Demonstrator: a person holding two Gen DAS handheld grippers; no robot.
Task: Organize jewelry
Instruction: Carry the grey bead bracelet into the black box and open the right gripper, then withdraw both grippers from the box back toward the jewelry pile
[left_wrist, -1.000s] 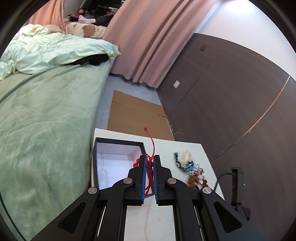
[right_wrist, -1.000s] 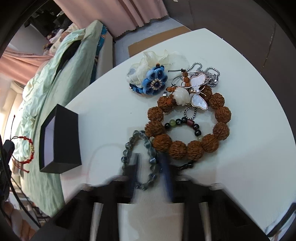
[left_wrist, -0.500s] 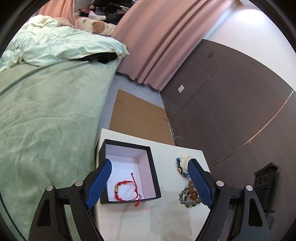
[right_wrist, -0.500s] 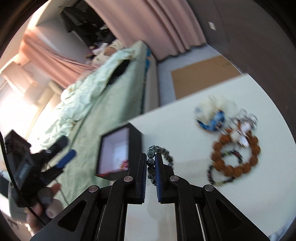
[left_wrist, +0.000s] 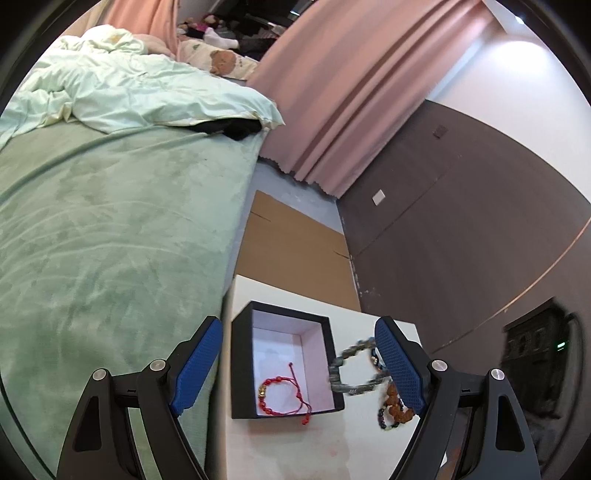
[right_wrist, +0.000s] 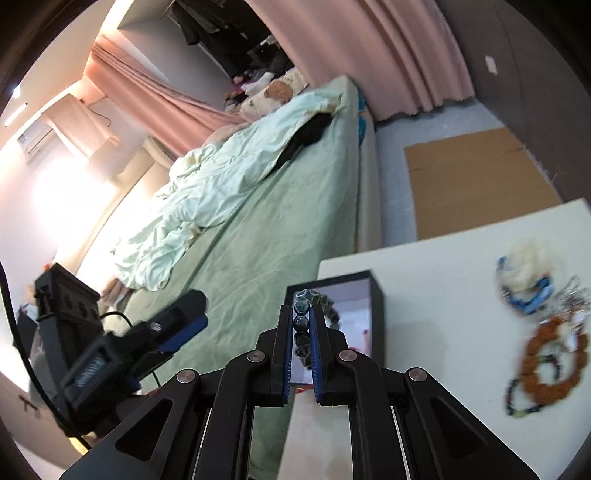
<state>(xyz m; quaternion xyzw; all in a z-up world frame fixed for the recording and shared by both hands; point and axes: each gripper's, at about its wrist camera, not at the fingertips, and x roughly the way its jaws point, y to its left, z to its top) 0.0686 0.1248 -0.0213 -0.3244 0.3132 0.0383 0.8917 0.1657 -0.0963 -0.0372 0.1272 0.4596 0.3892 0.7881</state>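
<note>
A grey bead bracelet (right_wrist: 301, 320) hangs pinched between the blue pads of the right gripper (right_wrist: 300, 345), whose jaws are narrow and clamped on its beads. In the right wrist view the loop hangs in front of the near left part of the box (right_wrist: 376, 295); in the left wrist view the same bracelet (left_wrist: 349, 369) shows blurred, just past the box's right wall, above the table.

The box (left_wrist: 282, 410) is black outside and pale inside, open at the top, and sits at the left edge of the white table (left_wrist: 280, 446). A red cord bracelet (left_wrist: 282, 393) with a small gold bead lies on the box floor at its near side, one tail of cord trailing over the near wall.

The left gripper (left_wrist: 299, 369) has its jaws wide, with nothing between the pads; the box shows in the gap between them. In the right wrist view that gripper (right_wrist: 122, 354) appears at the left, over the bed's edge.

To the right on the table lies the other jewelry: a brown bead bracelet (right_wrist: 554, 362), a dark thin bead bracelet (right_wrist: 517, 402), a blue and white flower piece (right_wrist: 526, 280) farther off, and something silvery beside it, too blurred to make out.

A green bed (left_wrist: 110, 240) runs along the table's left side. Flat cardboard (left_wrist: 291, 243) lies on the floor beyond the table, and pink curtains (left_wrist: 351, 92) hang farther back.
</note>
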